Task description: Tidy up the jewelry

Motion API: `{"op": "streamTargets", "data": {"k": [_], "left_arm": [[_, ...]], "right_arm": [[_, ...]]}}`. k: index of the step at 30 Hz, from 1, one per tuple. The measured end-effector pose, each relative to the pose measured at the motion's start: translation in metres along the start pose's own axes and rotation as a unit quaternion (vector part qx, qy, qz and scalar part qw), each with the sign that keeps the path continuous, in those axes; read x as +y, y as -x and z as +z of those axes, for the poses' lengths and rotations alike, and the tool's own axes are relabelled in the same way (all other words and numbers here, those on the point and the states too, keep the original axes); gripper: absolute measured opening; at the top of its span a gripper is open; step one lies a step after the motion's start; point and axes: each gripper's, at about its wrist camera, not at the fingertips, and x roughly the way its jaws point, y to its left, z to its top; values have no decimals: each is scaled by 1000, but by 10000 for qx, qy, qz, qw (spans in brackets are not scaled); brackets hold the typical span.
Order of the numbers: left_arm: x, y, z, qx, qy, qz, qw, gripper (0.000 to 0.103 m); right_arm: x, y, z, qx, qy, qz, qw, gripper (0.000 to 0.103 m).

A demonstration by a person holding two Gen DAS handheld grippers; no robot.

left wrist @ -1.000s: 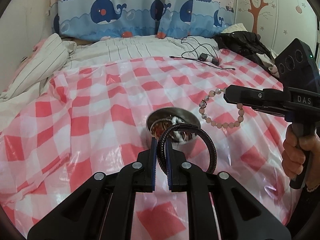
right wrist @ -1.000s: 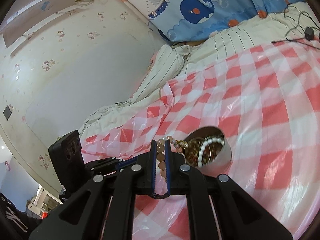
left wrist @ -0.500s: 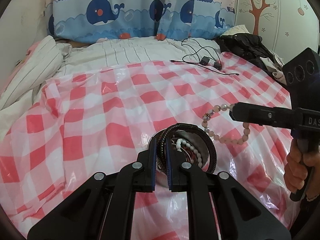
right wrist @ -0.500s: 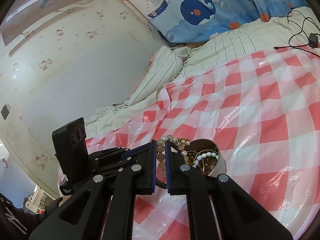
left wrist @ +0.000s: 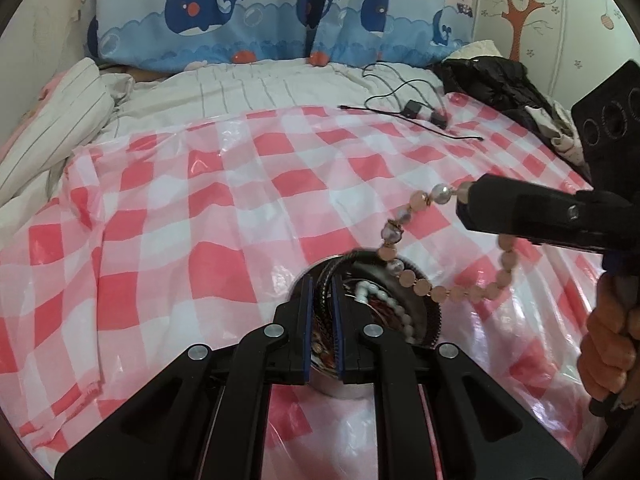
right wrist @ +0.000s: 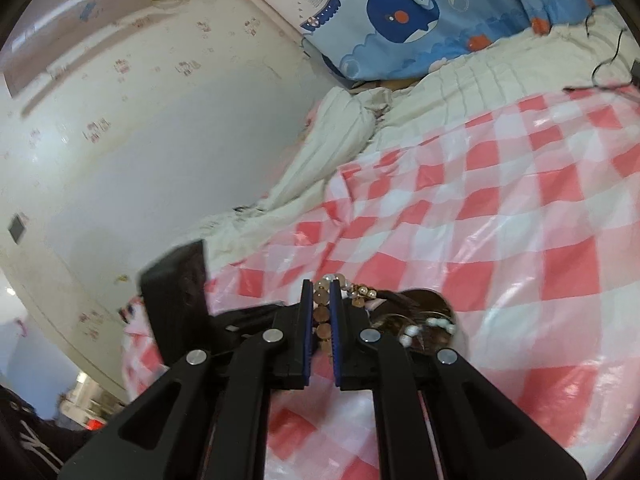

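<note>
A round metal tin (left wrist: 340,388) holding jewelry, with white beads (left wrist: 384,300) inside, stands on the red-and-white checked sheet (left wrist: 200,208). My left gripper (left wrist: 321,284) is shut on a black braided ring bracelet (left wrist: 434,312) and holds it over the tin's mouth. My right gripper (right wrist: 320,292) is shut on a pink bead bracelet (left wrist: 440,290), which hangs from its tip (left wrist: 464,196) just above the tin's right side. In the right wrist view the tin (right wrist: 436,308) sits right of my fingers and the beads (right wrist: 320,312) show between them.
A black cable with a small adapter (left wrist: 412,106) lies at the sheet's far edge. Dark clothes (left wrist: 492,80) are piled at the far right. A whale-print pillow (left wrist: 248,28) and striped bedding (left wrist: 52,120) lie behind. A wall (right wrist: 140,140) stands to the left.
My left gripper has brought the black ring bracelet forward and down over the tin. The right gripper with the pink bead bracelet has come closer, its loop now hanging at the tin.
</note>
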Motion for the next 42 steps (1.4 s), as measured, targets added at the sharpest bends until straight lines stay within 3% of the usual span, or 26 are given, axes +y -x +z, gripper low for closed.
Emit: {"op": "streamTargets", "data": {"k": [2,4,5,11,14,17,19,23,27,32,34,37,42], "left_arm": [[8,-5,0,45,123,84,9999,14],[17,-2,-1,32,246,112,9996,21],[20,0,-1,27,273,132,9995,21],[34,23,-7,-122,499,283,9983,34],[27,34,-21,-81,425,453,9980,46],[14,50,-51,20,403,513,9979,56],[5,60,-75,108,426,575,9974,68],[-14,75,-113,319,407,743,9959,80],[-34,97,-136,178,352,936,9948,95],[-41,101,-155,203,488,1064,9929,95],[-39,100,-161,245,613,1058,9922,95],[-36,98,-169,214,792,1115,9904,95],[-40,95,-171,210,706,1280,9890,95]], "right_arm": [[-9,-18,-1,380,45,-639,9972,11],[-19,-25,-5,458,-53,-924,9947,34],[-22,-26,-8,486,-21,-1128,9924,34],[-20,-7,-10,261,40,-1210,9923,35],[-13,4,-22,262,116,-1313,9909,43],[-2,12,-47,314,260,-1600,9863,53],[8,21,-74,355,352,-1914,9802,63],[18,34,-122,497,276,-2364,9700,64],[26,49,-150,450,274,-2735,9604,70],[29,59,-177,405,265,-2969,9537,80],[34,53,-183,455,488,-2992,9519,96],[40,43,-185,593,736,-3266,9404,96],[40,46,-189,512,742,-3294,9399,96]]}}
